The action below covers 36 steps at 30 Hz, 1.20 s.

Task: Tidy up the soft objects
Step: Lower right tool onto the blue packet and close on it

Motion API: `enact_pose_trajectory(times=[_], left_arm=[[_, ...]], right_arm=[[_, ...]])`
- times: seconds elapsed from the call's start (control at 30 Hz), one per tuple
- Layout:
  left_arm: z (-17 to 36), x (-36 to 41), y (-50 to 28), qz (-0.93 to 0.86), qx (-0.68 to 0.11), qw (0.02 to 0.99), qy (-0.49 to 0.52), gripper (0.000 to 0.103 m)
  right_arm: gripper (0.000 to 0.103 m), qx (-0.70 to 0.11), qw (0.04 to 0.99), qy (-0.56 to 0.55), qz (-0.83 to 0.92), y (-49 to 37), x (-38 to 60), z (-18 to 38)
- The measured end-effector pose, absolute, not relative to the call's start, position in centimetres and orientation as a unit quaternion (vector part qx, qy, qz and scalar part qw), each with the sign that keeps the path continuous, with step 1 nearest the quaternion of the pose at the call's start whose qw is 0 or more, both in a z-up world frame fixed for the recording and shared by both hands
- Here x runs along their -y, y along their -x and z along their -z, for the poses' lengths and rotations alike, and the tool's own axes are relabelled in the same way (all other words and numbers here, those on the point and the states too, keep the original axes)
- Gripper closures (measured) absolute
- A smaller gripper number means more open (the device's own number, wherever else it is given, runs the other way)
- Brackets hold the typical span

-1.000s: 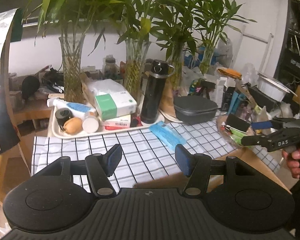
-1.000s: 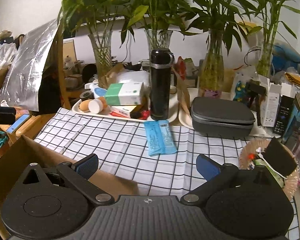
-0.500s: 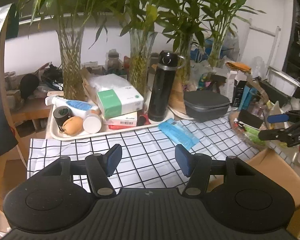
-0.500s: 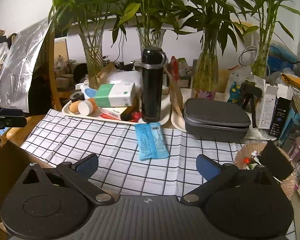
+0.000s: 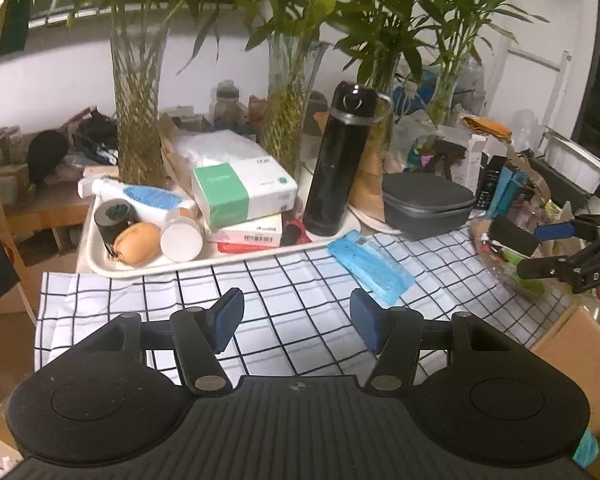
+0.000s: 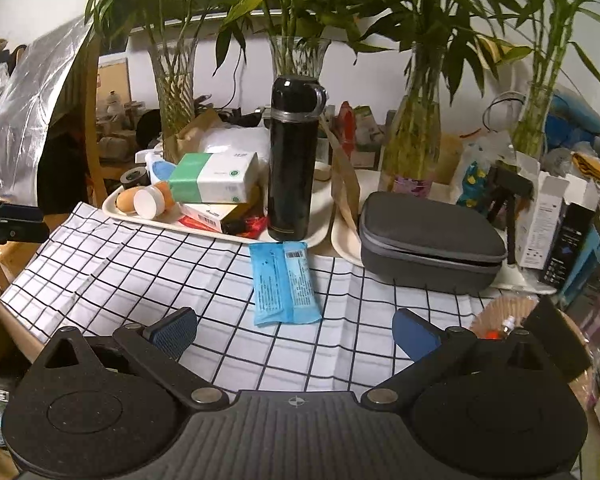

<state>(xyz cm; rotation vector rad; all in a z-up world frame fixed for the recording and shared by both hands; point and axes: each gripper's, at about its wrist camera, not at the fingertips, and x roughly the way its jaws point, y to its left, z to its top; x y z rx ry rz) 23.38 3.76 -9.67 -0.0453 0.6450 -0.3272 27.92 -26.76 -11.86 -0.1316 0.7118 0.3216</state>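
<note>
A blue soft pack lies flat on the checked cloth, just in front of the tray. A green and white tissue pack rests on boxes in the cream tray. My left gripper hovers open over the cloth with nothing between its blue pads, and the blue pack is ahead to its right. My right gripper is open wide and empty, with the blue pack straight ahead of it. It also shows at the right edge of the left wrist view.
A black flask stands on the tray's right end. A grey zip case sits to the right of it. Glass vases of bamboo line the back. A cardboard box is at the near right, and clutter fills the right side.
Both grippers have come forward and lower toward the table, so the tray and blue pack look nearer. The cardboard edge has left the right wrist view. Jaws are unchanged.
</note>
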Motion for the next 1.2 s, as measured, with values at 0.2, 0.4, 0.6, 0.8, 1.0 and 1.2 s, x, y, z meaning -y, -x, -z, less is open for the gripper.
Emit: enact_pose_trajectory(times=[0.2, 0.4, 0.6, 0.8, 1.0, 1.2], left_arm=[[10.6, -4.0, -24.5, 0.167, -0.334, 0.927, 0.024, 0.045], [11.3, -3.7, -25.2, 0.176, -0.344, 0.922, 0.008, 0.045], [11.5, -3.8, -25.3, 0.180, -0.352, 0.919, -0.004, 0.045], [12.0, -3.9, -25.7, 0.176, -0.365, 0.914, -0.014, 0.045], [12.5, -5.7, -27.1, 0.186, -0.413, 0.889, 0.069, 0.045], [14.6, -7.5, -28.6, 0.229, -0.492, 0.818, 0.194, 0.045]], right_arm=[[0.000, -0.366, 0.913, 0.078, -0.162, -30.2, 26.5, 13.5], [0.000, -0.374, 0.906, 0.096, -0.174, -32.0, 25.9, 15.2], [0.000, -0.380, 0.901, 0.107, -0.179, -34.3, 25.3, 16.9], [0.000, -0.389, 0.895, 0.113, -0.185, -36.6, 24.4, 18.8], [0.000, -0.396, 0.892, 0.111, -0.189, -38.7, 23.2, 20.7], [0.000, -0.408, 0.884, 0.126, -0.190, -40.7, 22.1, 23.3]])
